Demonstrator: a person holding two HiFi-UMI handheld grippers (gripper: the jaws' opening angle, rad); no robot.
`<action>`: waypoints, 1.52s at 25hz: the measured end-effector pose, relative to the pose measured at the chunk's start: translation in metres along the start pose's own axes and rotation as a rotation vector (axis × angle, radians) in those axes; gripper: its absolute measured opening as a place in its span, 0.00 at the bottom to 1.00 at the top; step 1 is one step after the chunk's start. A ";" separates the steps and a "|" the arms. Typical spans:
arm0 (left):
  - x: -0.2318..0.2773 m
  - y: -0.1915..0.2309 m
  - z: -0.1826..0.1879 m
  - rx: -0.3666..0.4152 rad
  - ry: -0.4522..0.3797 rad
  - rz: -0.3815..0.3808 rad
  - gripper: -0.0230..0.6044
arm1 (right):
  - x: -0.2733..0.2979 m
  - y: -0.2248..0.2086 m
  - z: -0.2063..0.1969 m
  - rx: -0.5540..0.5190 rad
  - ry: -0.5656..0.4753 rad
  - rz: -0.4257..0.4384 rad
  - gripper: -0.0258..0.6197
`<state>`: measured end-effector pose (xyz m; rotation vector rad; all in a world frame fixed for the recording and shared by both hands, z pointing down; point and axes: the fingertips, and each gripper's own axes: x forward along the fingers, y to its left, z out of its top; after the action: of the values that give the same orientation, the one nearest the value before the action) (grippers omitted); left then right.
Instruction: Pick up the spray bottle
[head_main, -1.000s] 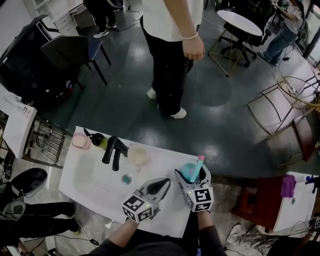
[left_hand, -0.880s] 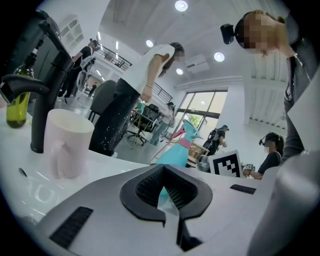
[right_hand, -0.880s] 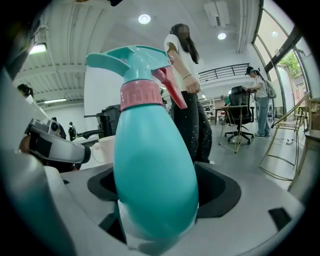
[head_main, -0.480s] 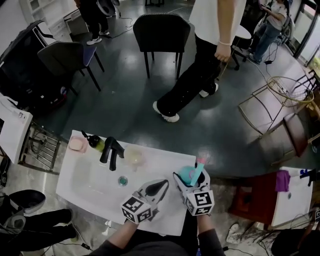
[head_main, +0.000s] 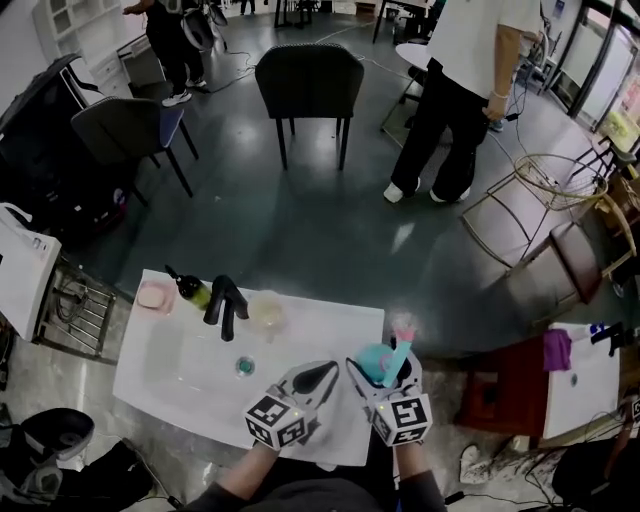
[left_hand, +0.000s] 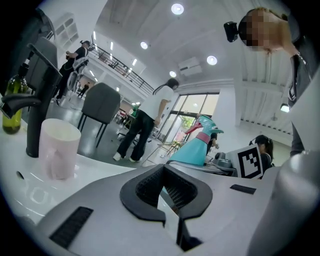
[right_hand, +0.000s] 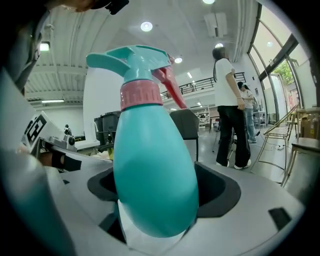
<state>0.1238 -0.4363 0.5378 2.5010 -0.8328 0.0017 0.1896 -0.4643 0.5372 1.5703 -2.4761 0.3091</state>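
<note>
White counter (head_main: 330, 318), seen from above: my right gripper (head_main: 384, 368) stands at its right end, jaws clamped on the belly of the spray bottle (right_hand: 150, 170), one jaw on each side. My left gripper (head_main: 322, 372) rests just beside it over the same counter, its jaws pressed together on nothing. The bottle is upright in my hold, near the counter's right edge; whether its base is clear of the surface no view settles. I judge it light plastic, smooth and likely slippery, with walls that could give under a hard squeeze; any liquid inside would put the weight low. The belly swells and then tapers, so a hold there may slide. The narrow neck under the collar looks the surer place, away from the trigger, which would fire if pinched. To look at: a teal, egg-shaped body, widest low down; above it a teal spray head (right_hand: 127, 57) pointing left in the right gripper view; a pink collar (right_hand: 141, 94) ringing the neck; and, smallest, a slim pink trigger (right_hand: 170, 87) on the far side
</note>
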 end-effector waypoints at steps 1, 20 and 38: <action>-0.002 -0.003 0.001 0.005 -0.002 -0.007 0.04 | -0.005 0.004 0.002 0.004 -0.005 0.000 0.63; -0.042 -0.068 0.011 0.079 0.035 -0.181 0.04 | -0.100 0.050 0.037 0.100 -0.094 -0.105 0.63; -0.036 -0.080 0.012 0.094 0.044 -0.228 0.04 | -0.120 0.045 0.047 0.080 -0.110 -0.170 0.63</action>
<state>0.1371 -0.3665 0.4849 2.6608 -0.5372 0.0185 0.1966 -0.3544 0.4563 1.8632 -2.4152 0.3063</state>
